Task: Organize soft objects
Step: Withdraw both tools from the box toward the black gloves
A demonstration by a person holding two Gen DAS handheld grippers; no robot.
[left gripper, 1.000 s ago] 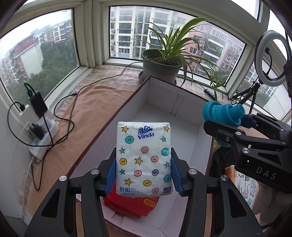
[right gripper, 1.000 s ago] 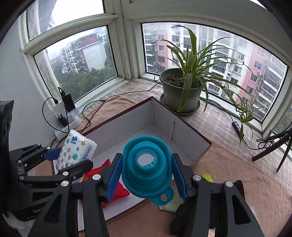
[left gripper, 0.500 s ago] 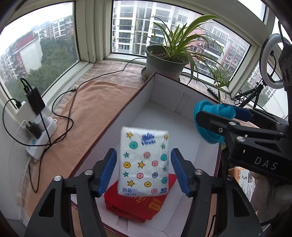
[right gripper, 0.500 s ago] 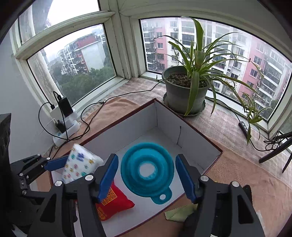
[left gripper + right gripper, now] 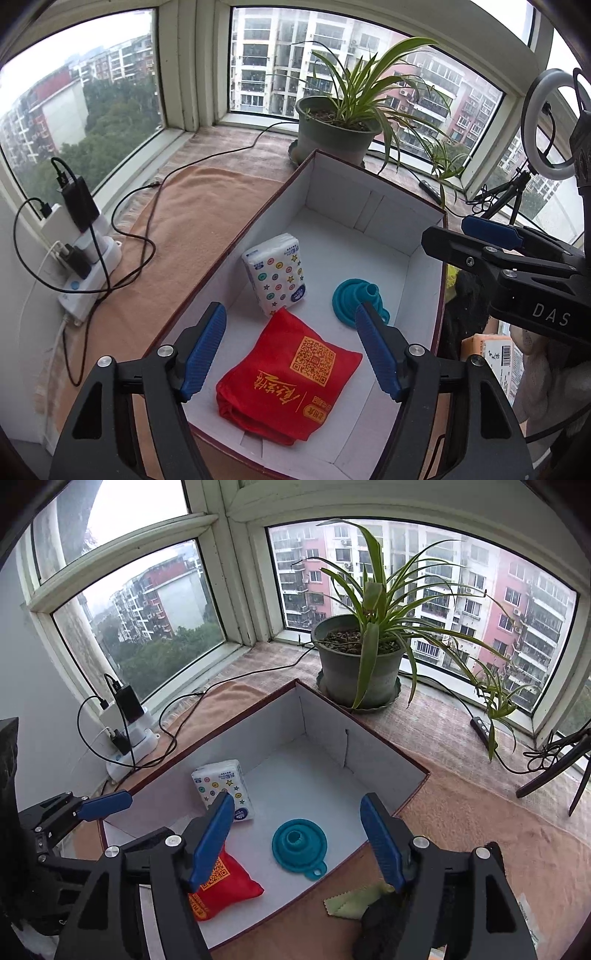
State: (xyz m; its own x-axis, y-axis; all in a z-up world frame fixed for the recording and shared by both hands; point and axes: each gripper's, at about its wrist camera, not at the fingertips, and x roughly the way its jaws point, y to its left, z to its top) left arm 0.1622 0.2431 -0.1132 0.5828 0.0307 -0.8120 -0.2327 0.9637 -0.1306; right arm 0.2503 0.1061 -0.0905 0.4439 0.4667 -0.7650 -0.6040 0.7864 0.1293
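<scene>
Lying inside the white-lined box, a tissue pack, teal funnel and red pouch are framed by the left gripper, fingers spread and empty. The right gripper, its empty fingers opening, hides part of the pouch; a green cloth is seen only there.

Likely a flat's bay window sill, potted plant, power strip, neighbouring towers
</scene>
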